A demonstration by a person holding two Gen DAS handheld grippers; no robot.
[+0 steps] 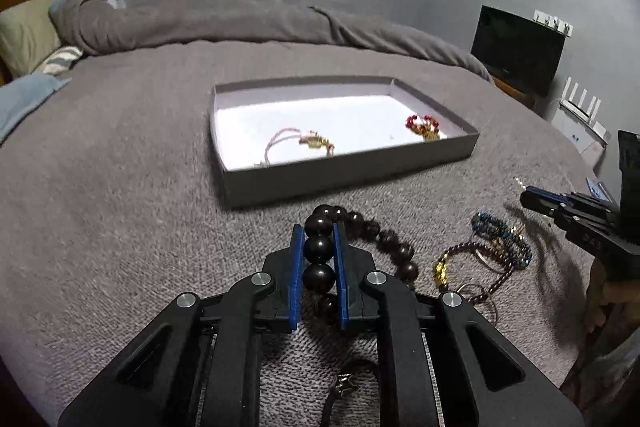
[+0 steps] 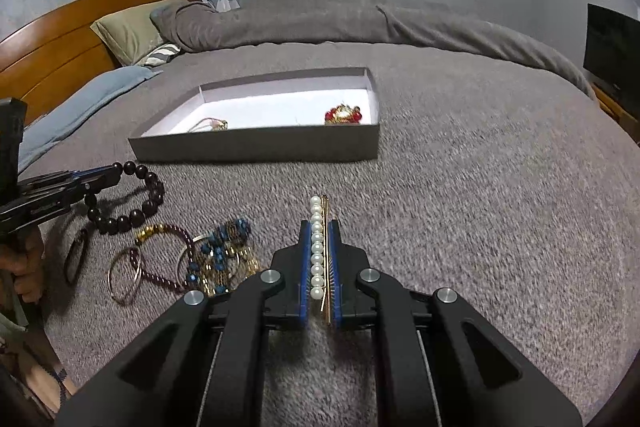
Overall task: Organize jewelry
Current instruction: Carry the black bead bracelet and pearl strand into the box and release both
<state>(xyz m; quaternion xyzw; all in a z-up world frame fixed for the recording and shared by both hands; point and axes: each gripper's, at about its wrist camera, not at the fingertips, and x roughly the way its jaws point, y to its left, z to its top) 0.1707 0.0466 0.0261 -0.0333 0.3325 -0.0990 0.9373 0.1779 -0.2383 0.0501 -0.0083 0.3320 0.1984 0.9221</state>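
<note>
My left gripper (image 1: 319, 227) is shut on a dark wooden bead bracelet (image 1: 319, 249), whose loop trails right over the bed; it also shows in the right wrist view (image 2: 132, 215). My right gripper (image 2: 319, 225) is shut on a pearl hair clip (image 2: 317, 247) with a gold pin, held above the blanket. The grey tray (image 1: 348, 171) with a white floor lies ahead and holds a pink cord bracelet (image 1: 296, 141) and a red bead piece (image 1: 422, 125). The tray also shows in the right wrist view (image 2: 256, 147).
A pile of loose jewelry lies on the grey blanket between the grippers: a purple bead bracelet (image 2: 168, 255), blue bead pieces (image 2: 224, 247), thin bangles (image 2: 124, 279). Pillows (image 2: 132, 27) and a headboard are at the left, a dark screen (image 1: 516, 51) at the right.
</note>
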